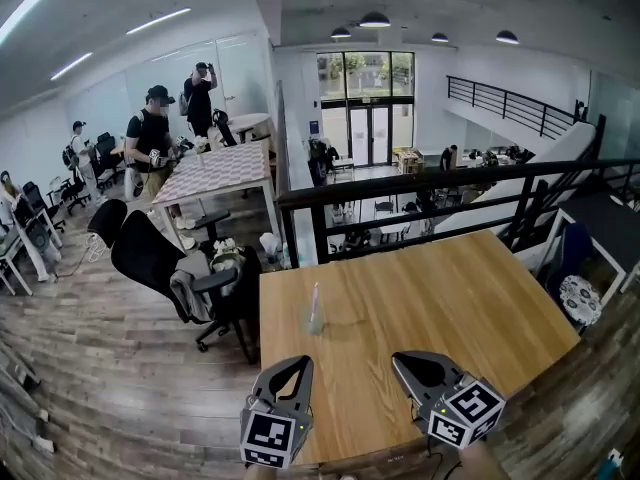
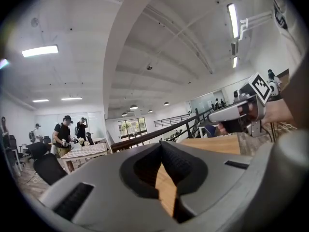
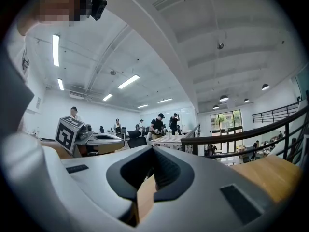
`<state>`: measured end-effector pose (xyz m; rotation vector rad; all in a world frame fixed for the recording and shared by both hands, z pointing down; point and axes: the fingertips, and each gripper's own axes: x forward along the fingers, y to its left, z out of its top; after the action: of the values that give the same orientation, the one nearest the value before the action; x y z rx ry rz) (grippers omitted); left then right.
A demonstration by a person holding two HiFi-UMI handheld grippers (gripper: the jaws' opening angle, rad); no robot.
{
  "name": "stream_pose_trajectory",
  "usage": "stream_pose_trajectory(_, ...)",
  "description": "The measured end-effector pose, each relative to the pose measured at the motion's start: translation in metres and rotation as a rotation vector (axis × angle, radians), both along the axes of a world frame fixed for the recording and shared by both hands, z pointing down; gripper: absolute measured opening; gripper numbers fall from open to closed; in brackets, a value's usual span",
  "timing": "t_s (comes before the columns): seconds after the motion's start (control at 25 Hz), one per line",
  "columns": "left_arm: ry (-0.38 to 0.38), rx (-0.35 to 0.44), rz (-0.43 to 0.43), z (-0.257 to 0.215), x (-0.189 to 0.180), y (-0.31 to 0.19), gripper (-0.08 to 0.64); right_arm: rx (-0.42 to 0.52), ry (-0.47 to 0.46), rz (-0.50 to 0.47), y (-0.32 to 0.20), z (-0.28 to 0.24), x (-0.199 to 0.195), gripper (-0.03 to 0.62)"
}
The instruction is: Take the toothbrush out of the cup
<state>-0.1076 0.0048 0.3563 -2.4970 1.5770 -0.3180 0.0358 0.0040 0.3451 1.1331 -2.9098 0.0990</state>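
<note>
Grippers hang over the near edge of the wood table (image 1: 480, 298). The left gripper (image 1: 302, 361) has its jaws pressed together with nothing in them, and so does the right gripper (image 1: 397, 358). Farther in on the table, near its left side, stands the clear cup (image 1: 314, 320) with the toothbrush (image 1: 315, 296) upright inside. Behind the table runs a black railing (image 1: 400, 182).

Head view above table (image 1: 450, 298), steeply down; gripper views low, upward, sharing railing (image 2: 154, 135).
</note>
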Motion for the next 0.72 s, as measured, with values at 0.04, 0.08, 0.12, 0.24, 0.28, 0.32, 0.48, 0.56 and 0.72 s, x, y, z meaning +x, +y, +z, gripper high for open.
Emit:
stream_pose_trajectory(0.04, 0.000, -0.003, 0.003, 0.001, -0.003, -0.007, 0.011, -0.005, -0.002, 0.001, -0.006, 0.001, -0.003, 0.020)
stream_pose_trajectory(0.08, 0.001, -0.006, 0.005, 0.002, -0.005, -0.013, 0.011, -0.009, -0.003, 0.002, -0.012, 0.002, -0.006, 0.020)
stream_pose_trajectory(0.12, 0.003, -0.009, 0.008, 0.003, -0.008, -0.020, 0.011, -0.011, -0.001, 0.002, -0.018, 0.003, -0.008, 0.020)
stream_pose_trajectory(0.24, 0.004, -0.017, 0.013, 0.008, -0.015, -0.039, 0.011, -0.013, 0.004, -0.004, -0.032, 0.003, -0.015, 0.018)
stream_pose_trajectory(0.28, 0.003, -0.021, 0.014, 0.008, -0.017, -0.045, 0.011, -0.012, 0.008, -0.005, -0.036, 0.002, -0.017, 0.018)
stream_pose_trajectory(0.32, 0.002, -0.025, 0.017, 0.008, -0.018, -0.050, 0.011, -0.012, 0.012, -0.005, -0.039, 0.001, -0.019, 0.018)
stream_pose_trajectory(0.48, -0.009, -0.036, 0.026, 0.013, -0.019, -0.070, 0.010, -0.033, 0.021, -0.019, -0.053, 0.006, -0.022, 0.018)
stream_pose_trajectory(0.56, -0.011, -0.042, 0.024, 0.016, -0.019, -0.081, 0.009, -0.044, 0.025, -0.025, -0.061, 0.011, -0.023, 0.018)
stream_pose_trajectory(0.72, -0.018, -0.054, 0.018, 0.024, -0.020, -0.107, 0.009, -0.048, 0.031, -0.015, -0.085, 0.019, -0.020, 0.018)
